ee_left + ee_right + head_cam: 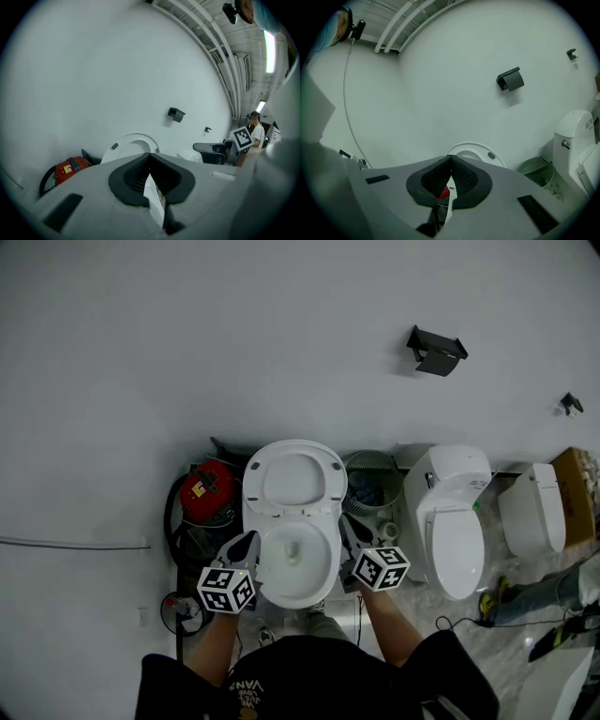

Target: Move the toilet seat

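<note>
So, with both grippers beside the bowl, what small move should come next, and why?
Probably bring both forward and up to the raised seat. It stands upright at the back, while the left gripper and right gripper hover shut beside the bowl, apparently holding nothing, so neither touches it yet.

The left tongs [247,542] and right tongs [347,527] flank the bowl [295,589], toilet seat [293,512] upright.
</note>
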Tool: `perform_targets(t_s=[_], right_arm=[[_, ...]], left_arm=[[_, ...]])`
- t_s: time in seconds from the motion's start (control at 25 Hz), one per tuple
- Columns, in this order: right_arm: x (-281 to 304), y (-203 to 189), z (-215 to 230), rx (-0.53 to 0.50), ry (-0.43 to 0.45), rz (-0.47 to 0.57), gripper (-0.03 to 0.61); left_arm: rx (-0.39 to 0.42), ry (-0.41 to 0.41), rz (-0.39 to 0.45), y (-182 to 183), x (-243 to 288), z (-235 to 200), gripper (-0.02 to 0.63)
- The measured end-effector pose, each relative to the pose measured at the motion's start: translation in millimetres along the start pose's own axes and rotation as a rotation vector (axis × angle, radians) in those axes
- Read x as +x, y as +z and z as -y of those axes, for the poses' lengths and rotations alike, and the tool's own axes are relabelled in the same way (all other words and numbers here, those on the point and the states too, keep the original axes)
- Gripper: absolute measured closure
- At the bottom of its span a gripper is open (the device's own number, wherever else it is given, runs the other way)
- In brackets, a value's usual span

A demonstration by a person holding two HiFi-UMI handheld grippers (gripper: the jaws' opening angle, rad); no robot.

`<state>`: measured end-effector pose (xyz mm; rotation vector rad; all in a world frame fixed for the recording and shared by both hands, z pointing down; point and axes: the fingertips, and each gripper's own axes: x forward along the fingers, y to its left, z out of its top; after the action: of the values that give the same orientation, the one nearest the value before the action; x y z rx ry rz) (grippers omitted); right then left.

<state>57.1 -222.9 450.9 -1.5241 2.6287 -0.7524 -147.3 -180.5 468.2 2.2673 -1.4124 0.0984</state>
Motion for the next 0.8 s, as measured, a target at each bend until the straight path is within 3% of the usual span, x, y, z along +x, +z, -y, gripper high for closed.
perform_targets(t_s=[0.8], right_arm=[[-93, -45, -76, 0.013, -0.077, 0.043, 0.578]], left_arm=[[0.125, -0.102, -0.014, -17, -102, 26, 0.612]])
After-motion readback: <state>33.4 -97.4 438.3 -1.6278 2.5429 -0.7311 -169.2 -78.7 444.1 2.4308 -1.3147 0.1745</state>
